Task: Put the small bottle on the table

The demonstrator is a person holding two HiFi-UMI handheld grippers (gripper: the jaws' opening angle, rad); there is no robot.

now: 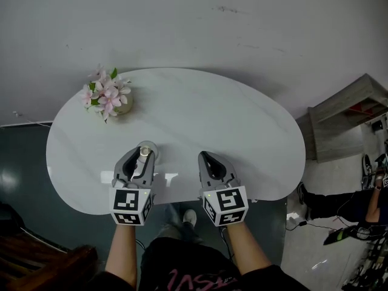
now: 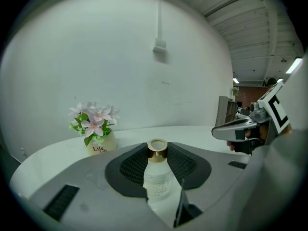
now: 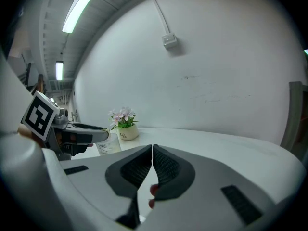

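A pale wall (image 1: 182, 17) stood behind the white oval table (image 1: 242, 132), which filled most of the head view. The person's two grippers were held side by side over the near edge of the table, a little apart. The left gripper (image 1: 143, 156) had its jaws closed on the small bottle (image 2: 157, 177), one dark ribbed pad pressed on each side of the clear body, with the gold cap rising upright above them. The bottle was over the near left part of the tabletop; whether its base touched the surface could not be told. The right gripper (image 1: 209, 159) had its jaws drawn together, with nothing between them. A small pot of pink flowers (image 1: 108, 96) stood at the far left of the table, well apart from the bottle.
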